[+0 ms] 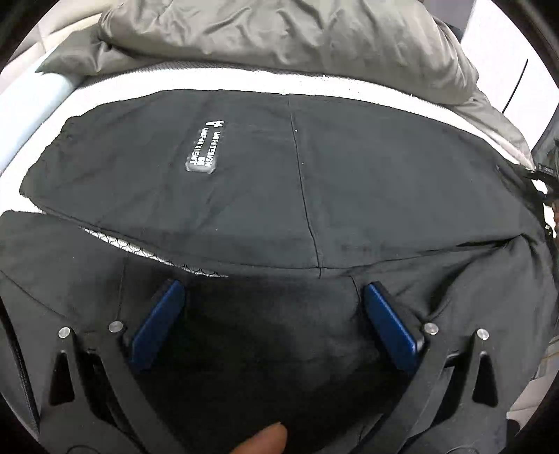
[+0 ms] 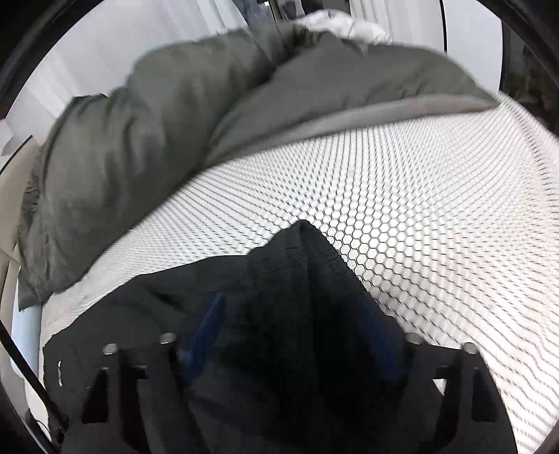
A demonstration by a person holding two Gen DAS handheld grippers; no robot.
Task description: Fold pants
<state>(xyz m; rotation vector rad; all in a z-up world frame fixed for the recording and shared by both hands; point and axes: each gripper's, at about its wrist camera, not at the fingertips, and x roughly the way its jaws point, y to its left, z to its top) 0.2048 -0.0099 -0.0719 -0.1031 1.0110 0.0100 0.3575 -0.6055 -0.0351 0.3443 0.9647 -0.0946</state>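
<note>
1. A bedroom in a home is showing: a bed (image 2: 436,195) with a honeycomb-patterned mattress cover.
2. A rumpled grey duvet (image 1: 279,35) is lying heaped across its far side.

pants (image 1: 384,181): black woven cloth, matt, smooth, with fine stitched seams
logo patch (image 1: 202,146): glossy rubbery black tab with white lettering
mattress cover (image 2: 436,195): white mesh fabric in a honeycomb weave, slightly shiny
duvet (image 1: 279,31): grey-green cloth, soft, creased, faint sheen
left gripper (image 1: 272,297): matt black plastic frame, smooth blue pads, bright metal pins
</note>
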